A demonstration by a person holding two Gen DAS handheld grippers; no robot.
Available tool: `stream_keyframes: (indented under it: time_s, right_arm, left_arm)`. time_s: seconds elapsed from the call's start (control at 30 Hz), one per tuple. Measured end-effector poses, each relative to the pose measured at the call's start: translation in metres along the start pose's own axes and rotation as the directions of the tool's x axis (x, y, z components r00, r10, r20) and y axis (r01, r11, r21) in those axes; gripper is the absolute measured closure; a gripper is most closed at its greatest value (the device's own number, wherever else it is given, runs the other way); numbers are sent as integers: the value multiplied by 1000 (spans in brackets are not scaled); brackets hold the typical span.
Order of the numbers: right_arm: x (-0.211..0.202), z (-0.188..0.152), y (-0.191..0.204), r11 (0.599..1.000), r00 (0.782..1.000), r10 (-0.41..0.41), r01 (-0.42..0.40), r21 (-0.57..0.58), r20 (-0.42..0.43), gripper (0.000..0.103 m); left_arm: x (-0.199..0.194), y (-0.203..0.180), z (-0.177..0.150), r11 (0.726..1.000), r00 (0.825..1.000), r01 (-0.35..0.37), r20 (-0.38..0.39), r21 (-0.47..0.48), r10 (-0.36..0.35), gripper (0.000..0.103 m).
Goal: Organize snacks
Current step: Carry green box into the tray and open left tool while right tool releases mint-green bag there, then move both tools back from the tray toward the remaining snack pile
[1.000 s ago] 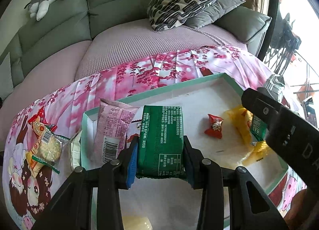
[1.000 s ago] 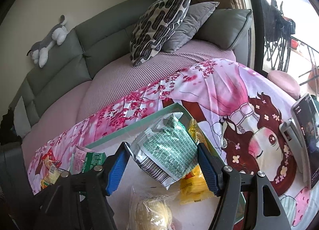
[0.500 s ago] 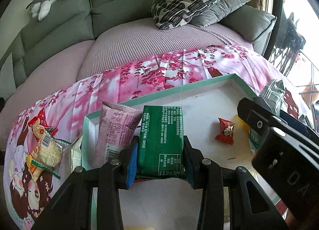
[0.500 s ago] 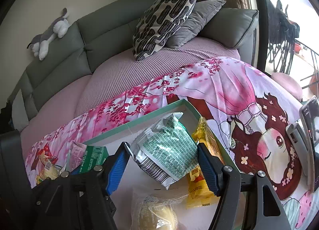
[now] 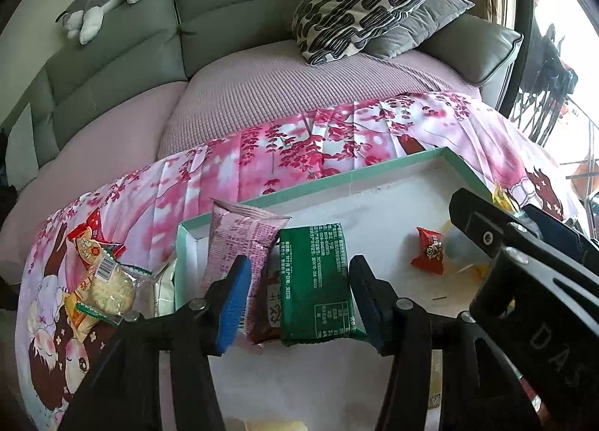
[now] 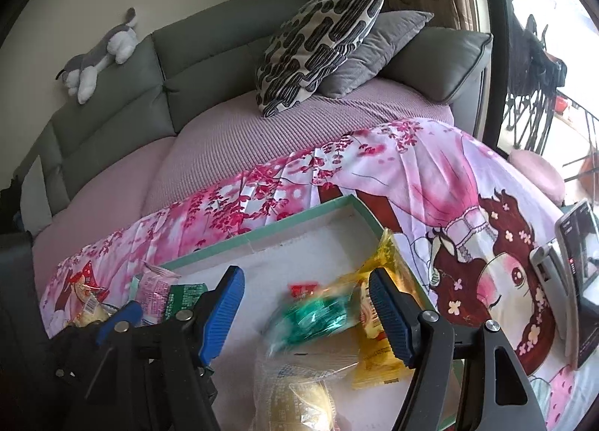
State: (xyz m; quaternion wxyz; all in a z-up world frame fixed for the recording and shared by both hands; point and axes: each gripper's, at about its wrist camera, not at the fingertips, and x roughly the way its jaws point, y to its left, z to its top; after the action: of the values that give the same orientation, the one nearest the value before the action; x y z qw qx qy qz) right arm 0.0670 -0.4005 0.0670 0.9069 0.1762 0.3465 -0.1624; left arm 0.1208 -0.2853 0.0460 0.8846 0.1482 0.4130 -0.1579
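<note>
Lying in tray: green packet, red candy.

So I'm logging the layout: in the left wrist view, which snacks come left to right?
Clear-wrapped cracker pack → pink packet → green packet → small red candy.

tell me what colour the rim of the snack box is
Teal green rim around a white inside; the left wrist view shows it best.

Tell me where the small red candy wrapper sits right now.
In the left wrist view, the red candy wrapper lies on the tray floor, right of the green packet.
</note>
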Motion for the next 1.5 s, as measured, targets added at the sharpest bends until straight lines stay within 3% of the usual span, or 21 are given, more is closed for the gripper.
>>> stream_keyframes:
  time_s: [0.13, 0.7, 0.8, 0.97, 1.13, 1.27, 1.5]
  right_arm:
    - [-2, 1, 0, 1000, 1000, -5, 5, 1, 2, 30]
    - [-2, 3, -3, 1000, 999, -31, 31, 0, -29, 30]
    - [2, 1, -1, 999, 998, -48, 48, -15, -51, 25]
    - [10, -3, 3, 996, 993, -75, 71, -47, -91, 21]
    - [13, -4, 8, 994, 991, -86, 80, -68, -98, 1]
    - [16, -5, 9, 996, 991, -77, 71, -61, -113, 0]
    - [18, -5, 7, 995, 988, -91, 86, -47, -121, 0]
  left_arm:
    - [-5, 4, 1, 999, 999, -41, 5, -1, 41, 39]
    - [-7, 37, 1, 985, 993, -116, -13, -126, 115, 36]
    - [-9, 47, 1, 976, 991, -136, -9, -168, 137, 21]
    - [-12, 64, 0, 965, 987, -153, 8, -213, 158, 21]
    - [-18, 77, 0, 952, 984, -163, 32, -260, 178, 12]
    - [-17, 78, 0, 954, 984, -154, 43, -258, 171, 1]
    - [-15, 81, 0, 954, 990, -112, 55, -277, 133, 1]
